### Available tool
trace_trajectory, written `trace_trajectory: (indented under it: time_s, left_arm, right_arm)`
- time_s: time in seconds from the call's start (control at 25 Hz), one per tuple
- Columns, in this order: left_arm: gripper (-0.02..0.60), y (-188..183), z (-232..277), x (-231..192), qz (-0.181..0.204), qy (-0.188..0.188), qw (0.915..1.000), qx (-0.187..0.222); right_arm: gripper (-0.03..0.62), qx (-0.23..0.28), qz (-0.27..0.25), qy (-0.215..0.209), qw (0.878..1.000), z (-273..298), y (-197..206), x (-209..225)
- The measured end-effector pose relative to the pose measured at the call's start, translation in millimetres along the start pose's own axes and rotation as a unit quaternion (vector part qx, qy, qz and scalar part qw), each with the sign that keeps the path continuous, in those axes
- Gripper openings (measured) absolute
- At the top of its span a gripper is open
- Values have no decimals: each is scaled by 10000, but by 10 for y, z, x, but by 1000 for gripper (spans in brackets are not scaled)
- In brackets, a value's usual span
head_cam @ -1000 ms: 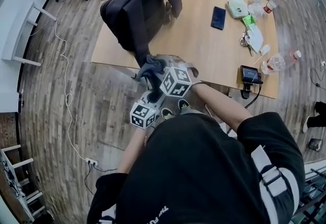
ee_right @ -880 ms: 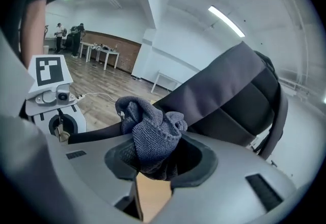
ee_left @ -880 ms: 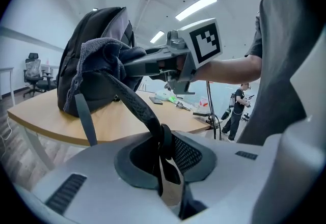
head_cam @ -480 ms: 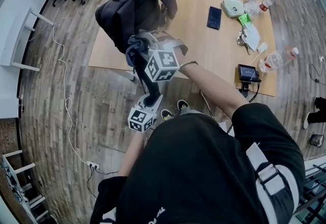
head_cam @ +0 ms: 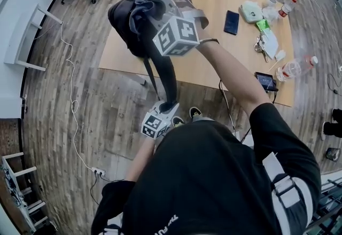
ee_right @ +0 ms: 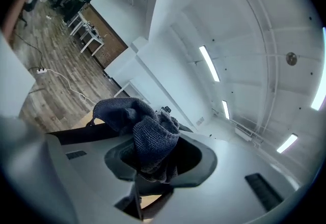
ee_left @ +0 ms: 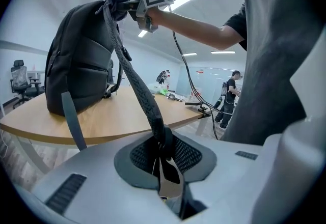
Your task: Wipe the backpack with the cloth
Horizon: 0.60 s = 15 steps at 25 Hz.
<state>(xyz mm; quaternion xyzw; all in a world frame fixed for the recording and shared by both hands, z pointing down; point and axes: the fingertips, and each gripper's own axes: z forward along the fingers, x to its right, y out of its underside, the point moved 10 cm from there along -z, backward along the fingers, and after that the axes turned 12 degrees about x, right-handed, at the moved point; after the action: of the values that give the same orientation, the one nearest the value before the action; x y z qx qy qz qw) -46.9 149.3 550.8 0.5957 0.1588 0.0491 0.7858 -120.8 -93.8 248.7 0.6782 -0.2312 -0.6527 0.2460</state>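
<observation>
Wood flooring surrounds a pale wooden table [head_cam: 235, 52], and on the table's left corner stands our backpack [head_cam: 128, 15]. It is black and upright, with ribbed, padded panels. One long strap [head_cam: 160, 71] runs taut from it, off the table's near edge, down to our left gripper [head_cam: 170, 107], whose jaws are clamped on the strap's end. High over that same corner, our right gripper [head_cam: 145, 8] pinches a bunched dark-blue knitted cloth [ee_right: 147, 134] at the backpack's top.

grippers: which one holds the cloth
The right gripper, up at the black backpack, clamps the dark grey knitted cloth; the left gripper grips its strap.
</observation>
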Motion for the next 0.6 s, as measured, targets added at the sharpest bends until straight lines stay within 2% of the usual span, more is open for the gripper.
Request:
trace_trajectory:
  time_s: [0.2, 0.36, 0.48, 0.6]
  left_arm:
    - [75, 2, 90, 4, -91, 147, 9998, 18]
    - [75, 19, 85, -35, -339, 102, 9993, 103]
    - [75, -17, 58, -108, -572, -9, 9981, 239]
    - [75, -74, 39, -191, -635, -42, 9975, 309]
  right_arm:
    - [129, -66, -586, -212, 9980, 16, -3, -139]
    - [129, -185, -420, -599, 9971, -87, 119, -470]
    - [129, -376, -330, -1138, 9922, -143, 267, -884]
    - [129, -629, 212, -1730, 9827, -178, 392, -1301]
